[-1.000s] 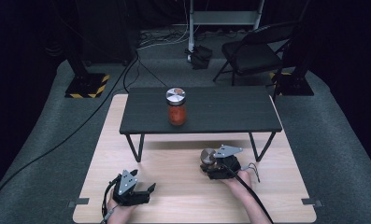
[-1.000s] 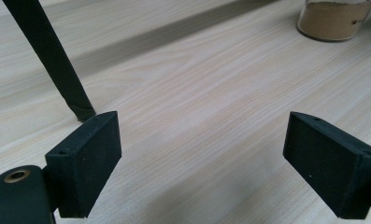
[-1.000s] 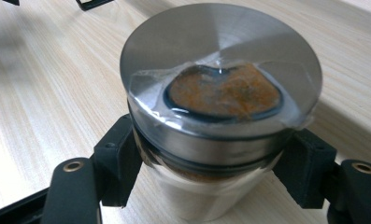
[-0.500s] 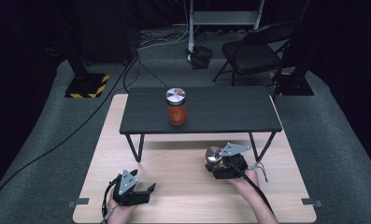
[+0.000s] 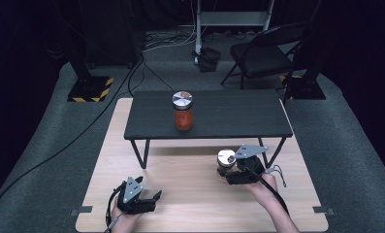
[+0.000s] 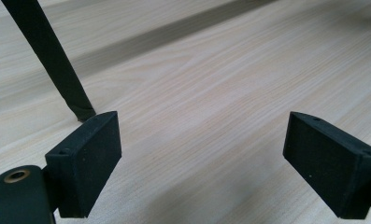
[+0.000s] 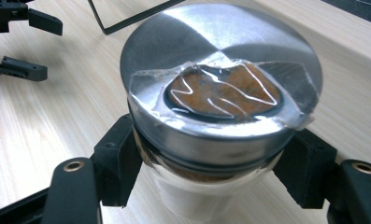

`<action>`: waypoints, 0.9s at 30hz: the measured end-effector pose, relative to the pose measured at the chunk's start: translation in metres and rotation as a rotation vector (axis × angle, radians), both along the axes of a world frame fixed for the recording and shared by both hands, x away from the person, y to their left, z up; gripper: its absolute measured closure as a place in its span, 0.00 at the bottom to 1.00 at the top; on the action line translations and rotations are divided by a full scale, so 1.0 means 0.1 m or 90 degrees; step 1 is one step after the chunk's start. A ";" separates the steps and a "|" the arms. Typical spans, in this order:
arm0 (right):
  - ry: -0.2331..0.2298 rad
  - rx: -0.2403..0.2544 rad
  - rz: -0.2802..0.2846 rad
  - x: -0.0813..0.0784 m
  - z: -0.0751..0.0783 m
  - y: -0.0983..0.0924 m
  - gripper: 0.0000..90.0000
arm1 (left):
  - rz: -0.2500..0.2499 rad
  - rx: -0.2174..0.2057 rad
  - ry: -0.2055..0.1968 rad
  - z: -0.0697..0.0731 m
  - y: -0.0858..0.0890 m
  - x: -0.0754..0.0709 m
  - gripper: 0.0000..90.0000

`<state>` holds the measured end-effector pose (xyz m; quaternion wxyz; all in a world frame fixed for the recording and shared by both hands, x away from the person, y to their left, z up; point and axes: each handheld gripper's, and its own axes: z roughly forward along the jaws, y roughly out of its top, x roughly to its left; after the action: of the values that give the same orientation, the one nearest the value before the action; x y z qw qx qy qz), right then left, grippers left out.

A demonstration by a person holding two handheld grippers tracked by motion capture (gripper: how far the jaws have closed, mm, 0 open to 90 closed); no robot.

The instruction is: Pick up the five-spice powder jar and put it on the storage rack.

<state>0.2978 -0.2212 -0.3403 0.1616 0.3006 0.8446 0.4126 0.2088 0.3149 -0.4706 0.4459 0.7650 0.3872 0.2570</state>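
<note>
A jar with a silver lid (image 5: 225, 158) is held just under its lid, off the wooden board, by my right gripper (image 5: 227, 171), close to the low black table's front right leg. In the right gripper view the lid (image 7: 220, 79) has a taped brown patch, and both pads (image 7: 117, 161) press on the neck below it. My left gripper (image 5: 152, 201) rests open on the board at the lower left, with nothing between its pads (image 6: 87, 163). A second jar (image 5: 182, 110) with red contents and a silver lid stands on the black table (image 5: 238, 114).
The wooden board (image 5: 180, 174) lies on grey carpet; the black table's thin legs (image 5: 140, 153) stand on it. A folding chair (image 5: 263, 48), cables and a black-yellow striped stand base (image 5: 90, 90) lie beyond. My left gripper (image 7: 36, 46) shows far off in the right gripper view.
My right gripper has lifted the silver-lidded jar up off the board, shifting slightly right toward the table's front edge. The left gripper has stayed put.
</note>
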 end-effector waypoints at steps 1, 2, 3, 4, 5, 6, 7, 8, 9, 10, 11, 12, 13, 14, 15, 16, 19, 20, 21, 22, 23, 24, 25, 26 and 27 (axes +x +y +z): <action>-0.001 -0.001 -0.001 -0.01 0.02 -0.01 0.34 | 0.000 0.000 0.000 0.00 0.00 0.00 0.13; -0.001 -0.001 -0.002 -0.01 0.05 -0.01 0.34 | 0.000 0.000 0.000 0.00 0.00 0.00 0.13; -0.002 -0.002 -0.003 -0.02 0.07 -0.02 0.34 | 0.000 0.000 0.000 0.00 0.00 0.00 0.13; -0.003 0.000 -0.003 -0.03 0.10 -0.03 0.34 | 0.000 0.000 0.001 0.00 0.00 0.00 0.13; -0.003 -0.001 -0.003 -0.04 0.12 -0.03 0.34 | 0.000 0.000 0.001 0.00 0.00 0.00 0.13; -0.005 -0.001 -0.003 -0.05 0.14 -0.04 0.34 | 0.000 0.000 0.001 0.00 0.00 0.00 0.13; -0.006 0.000 -0.003 -0.06 0.17 -0.05 0.34 | 0.000 -0.001 0.001 0.00 0.00 0.00 0.13; -0.008 0.000 -0.003 -0.07 0.21 -0.05 0.34 | 0.000 -0.001 0.001 0.00 0.00 0.00 0.13; -0.009 0.002 -0.003 -0.08 0.24 -0.06 0.34 | 0.000 0.000 0.001 0.00 0.00 0.00 0.13; -0.011 0.004 -0.003 -0.09 0.26 -0.07 0.34 | 0.000 0.000 0.001 0.00 0.00 0.00 0.13; -0.012 0.005 -0.003 -0.10 0.30 -0.08 0.34 | 0.000 0.000 0.001 0.00 0.00 0.00 0.13; -0.014 0.006 -0.003 -0.10 0.33 -0.08 0.34 | 0.000 -0.001 0.002 0.00 0.00 0.00 0.13; -0.016 0.006 -0.002 -0.11 0.37 -0.09 0.34 | -0.001 0.000 0.002 0.00 0.00 0.00 0.13; -0.018 0.006 -0.001 -0.12 0.40 -0.09 0.34 | -0.001 0.000 0.001 0.00 0.00 0.00 0.13; -0.020 0.007 -0.002 -0.13 0.45 -0.10 0.34 | 0.000 -0.001 0.002 0.00 0.00 0.00 0.13; -0.020 0.008 -0.002 -0.14 0.48 -0.11 0.34 | 0.000 -0.001 0.002 0.00 0.00 0.00 0.13; -0.024 0.006 0.000 -0.16 0.57 -0.11 0.34 | -0.001 -0.001 0.002 0.00 0.00 0.00 0.13; -0.024 0.006 0.001 -0.16 0.59 -0.11 0.34 | -0.001 -0.001 0.002 0.00 0.00 0.00 0.13; -0.025 0.007 0.001 -0.16 0.62 -0.12 0.34 | -0.001 -0.001 0.002 0.00 0.00 0.00 0.13; -0.025 0.007 0.002 -0.16 0.66 -0.12 0.34 | -0.001 -0.001 0.002 0.00 0.00 0.00 0.13; -0.026 0.006 0.002 -0.17 0.68 -0.12 0.34 | -0.001 -0.001 0.002 0.00 0.00 0.00 0.13; -0.026 0.006 0.003 -0.17 0.72 -0.12 0.34 | -0.001 -0.001 0.002 0.00 0.00 0.00 0.13; -0.027 0.005 0.003 -0.17 0.75 -0.12 0.34 | -0.001 -0.001 0.003 0.00 0.00 0.01 0.13; -0.029 0.003 0.003 -0.17 0.78 -0.12 0.34 | -0.001 -0.001 0.003 0.00 0.00 0.01 0.13; -0.029 0.003 0.004 -0.17 0.81 -0.11 0.34 | -0.001 -0.001 0.003 0.00 0.00 0.00 0.13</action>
<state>0.2807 -0.2326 -0.2591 0.1786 0.2893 0.8405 0.4219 0.2092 0.3153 -0.4703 0.4459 0.7653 0.3879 0.2548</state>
